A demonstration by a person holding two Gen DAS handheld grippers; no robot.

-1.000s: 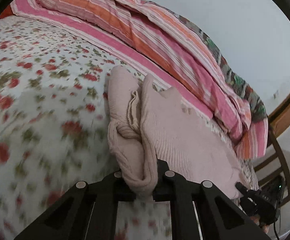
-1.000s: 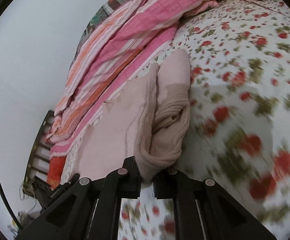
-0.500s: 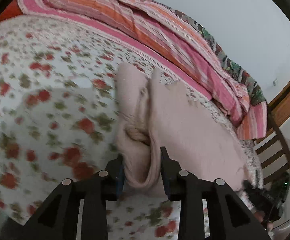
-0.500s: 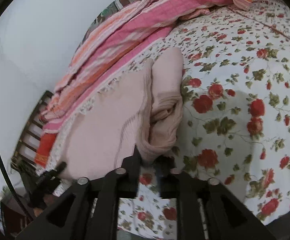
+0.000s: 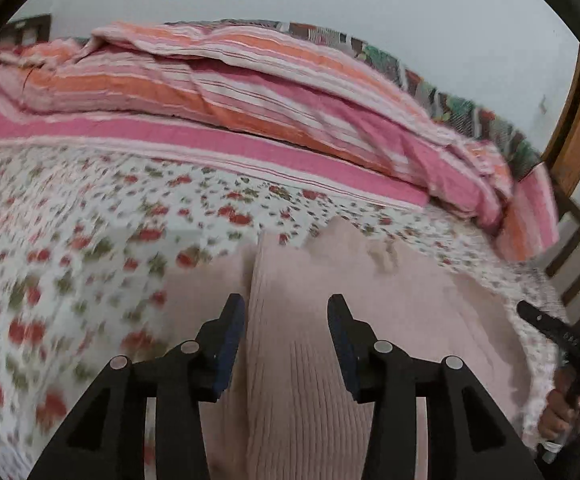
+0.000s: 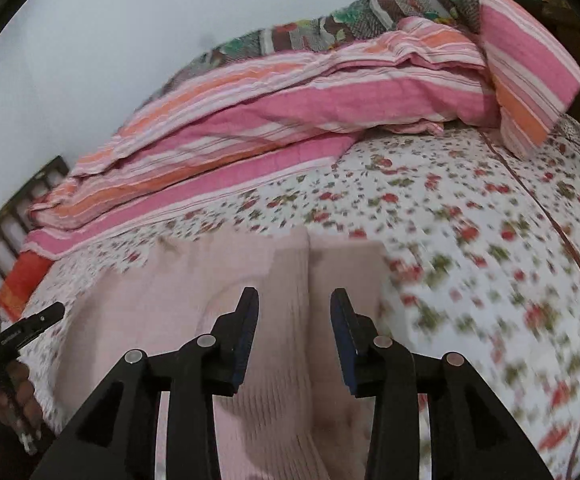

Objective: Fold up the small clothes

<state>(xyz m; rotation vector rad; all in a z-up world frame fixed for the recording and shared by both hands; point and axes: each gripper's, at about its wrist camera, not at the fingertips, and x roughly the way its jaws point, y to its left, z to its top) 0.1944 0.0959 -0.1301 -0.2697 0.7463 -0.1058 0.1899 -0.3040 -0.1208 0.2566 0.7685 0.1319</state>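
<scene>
A pale pink ribbed knit garment (image 5: 298, 360) lies folded on the flowered bedsheet (image 5: 89, 240); it also shows in the right wrist view (image 6: 273, 360). My left gripper (image 5: 285, 308) is open, its jaws apart just above the garment's folded edge. My right gripper (image 6: 294, 300) is open too, its jaws apart over a fold line in the garment. The right gripper also appears at the right edge of the left wrist view (image 5: 550, 328), held in a hand. The left gripper shows at the left edge of the right wrist view (image 6: 25, 328).
A pink and orange striped quilt (image 5: 229, 92) is piled along the far side of the bed against a pale wall. A wooden chair (image 5: 578, 240) stands at the right. A slatted wooden bed end (image 6: 13, 216) is at the left in the right wrist view.
Both grippers were shut on the garment's folded edge and have opened and let it go. The garment now lies flat on the bed, and both views have swung to face the quilt.
</scene>
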